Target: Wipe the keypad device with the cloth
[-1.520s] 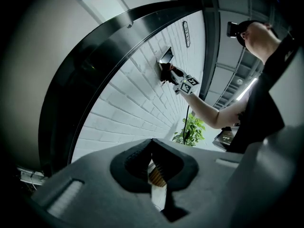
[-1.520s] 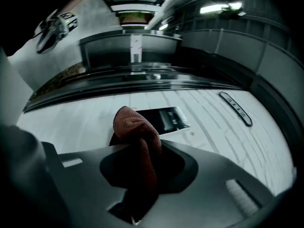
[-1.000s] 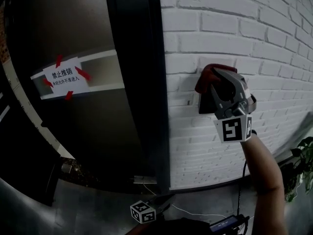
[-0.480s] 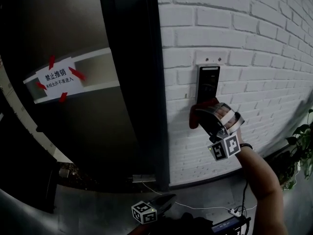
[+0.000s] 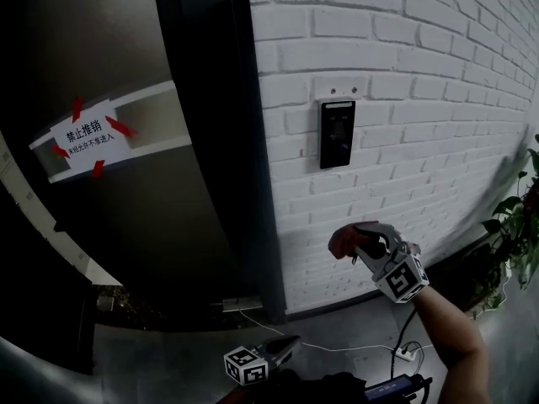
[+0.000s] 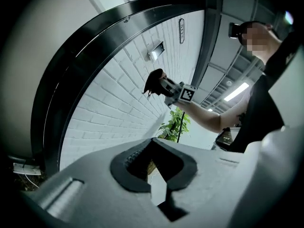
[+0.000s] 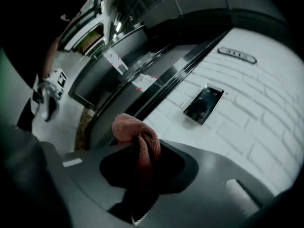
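Note:
The black keypad device (image 5: 337, 133) hangs on the white brick wall, uncovered; it also shows as the keypad (image 7: 204, 104) in the right gripper view and, small, as the keypad (image 6: 156, 50) in the left gripper view. My right gripper (image 5: 362, 244) is well below it and off the wall, shut on a bunched red cloth (image 5: 344, 241). The cloth (image 7: 137, 137) bulges out of the jaws. My left gripper (image 5: 271, 350) hangs low near the floor with its jaws together and nothing in them (image 6: 153, 144).
A dark door (image 5: 126, 225) with a taped paper notice (image 5: 88, 133) stands left of the black door frame (image 5: 219, 141). A potted plant (image 5: 518, 217) is at the right edge. Cables and a power strip (image 5: 404, 353) lie on the floor below.
My right gripper has dropped with the cloth from over the keypad to well below it. The keypad, covered a second ago, now shows fully. The left gripper has stayed low.

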